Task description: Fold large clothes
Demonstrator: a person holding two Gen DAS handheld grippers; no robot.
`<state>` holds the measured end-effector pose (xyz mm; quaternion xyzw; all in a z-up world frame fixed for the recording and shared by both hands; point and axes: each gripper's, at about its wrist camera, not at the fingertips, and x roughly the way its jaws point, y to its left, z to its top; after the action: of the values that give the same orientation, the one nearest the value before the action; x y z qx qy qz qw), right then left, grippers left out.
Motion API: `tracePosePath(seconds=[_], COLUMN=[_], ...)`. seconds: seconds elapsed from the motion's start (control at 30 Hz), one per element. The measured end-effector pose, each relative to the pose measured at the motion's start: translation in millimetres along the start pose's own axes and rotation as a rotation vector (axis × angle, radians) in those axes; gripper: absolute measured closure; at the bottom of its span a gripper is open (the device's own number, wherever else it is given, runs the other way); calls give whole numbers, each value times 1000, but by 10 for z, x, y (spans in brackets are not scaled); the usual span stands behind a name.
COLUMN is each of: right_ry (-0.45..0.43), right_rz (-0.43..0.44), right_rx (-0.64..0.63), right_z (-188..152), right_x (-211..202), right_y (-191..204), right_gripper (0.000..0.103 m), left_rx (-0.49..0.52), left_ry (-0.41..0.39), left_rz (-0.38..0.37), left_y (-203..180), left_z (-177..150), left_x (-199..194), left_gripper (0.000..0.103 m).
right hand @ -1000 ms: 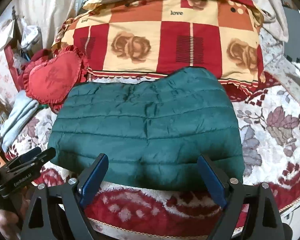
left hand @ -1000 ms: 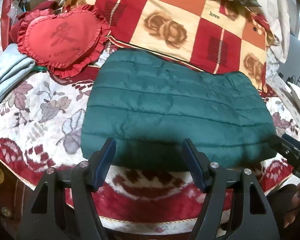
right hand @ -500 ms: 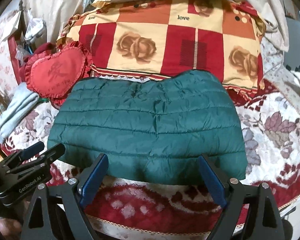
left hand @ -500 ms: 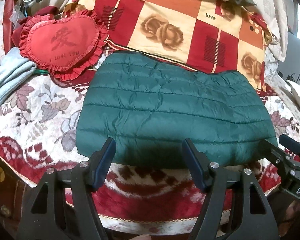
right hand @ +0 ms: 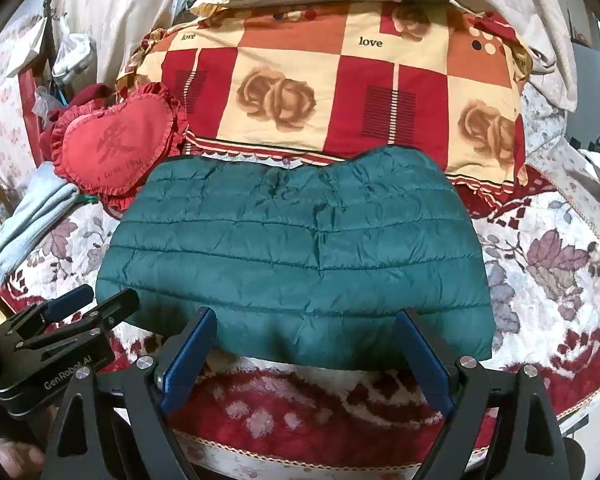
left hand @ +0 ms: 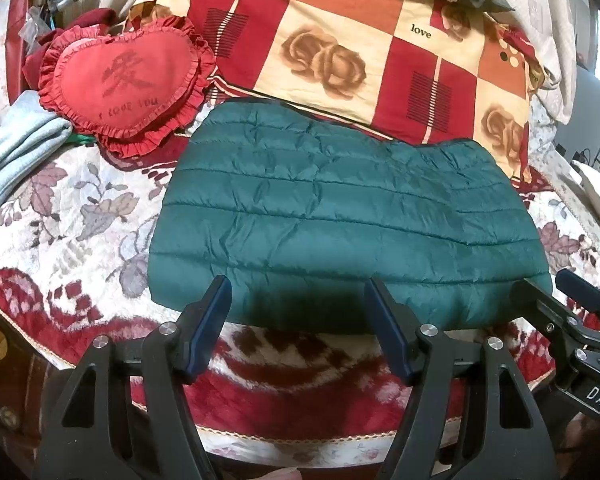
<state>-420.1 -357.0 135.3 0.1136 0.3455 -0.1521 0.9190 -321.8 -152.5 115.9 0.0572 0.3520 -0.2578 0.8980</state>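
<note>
- Jacket (left hand: 340, 220): a green quilted one, folded into a wide flat block, lies on the blanket (left hand: 60, 216) in the middle of the bed; in the right wrist view the jacket (right hand: 300, 248) fills the centre of the picture.
- Its far edge touches or slightly overlaps the checked quilt (left hand: 340, 40), which is red, cream and orange with roses and the word "love".
- Its near edge lies a little short of the blanket's dark red border, close to the bed's front edge.
- Left gripper (left hand: 298, 300): its jaws stand wide apart with nothing between them, poised at the jacket's near edge; whether the blue pads (left hand: 216, 312) touch the cloth cannot be told.
- The left gripper also shows at the lower left of the right wrist view (right hand: 90, 300), beside the jacket's near left corner.
- Right gripper (right hand: 304, 332): jaws likewise wide apart and empty, at the near edge toward the jacket's right half.
- From the left wrist view the right gripper (left hand: 552, 288) sits by the jacket's near right corner.
- A red heart-shaped pillow (left hand: 124, 80) with a ruffle lies left of the jacket's far corner, just apart from it.
- A pale blue cloth (left hand: 16, 148) is bunched at the far left, touching the pillow.
</note>
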Motion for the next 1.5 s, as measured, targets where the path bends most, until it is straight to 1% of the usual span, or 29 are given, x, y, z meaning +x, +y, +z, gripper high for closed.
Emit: tracePosePath(seconds=[1.23,1.5], right_ry=[18,21], right_rz=[25,17], right_rx=[26,20], right_z=[-24,-58], right_x=[55,92], right_y=[3,10], right_gripper=[14,14], left_rx=[1,-1], left_ry=[2,-26], left_rz=[-2,10], left_y=[-61,-21], left_z=[-31,-20], left_x=[15,16], left_gripper=[34,34])
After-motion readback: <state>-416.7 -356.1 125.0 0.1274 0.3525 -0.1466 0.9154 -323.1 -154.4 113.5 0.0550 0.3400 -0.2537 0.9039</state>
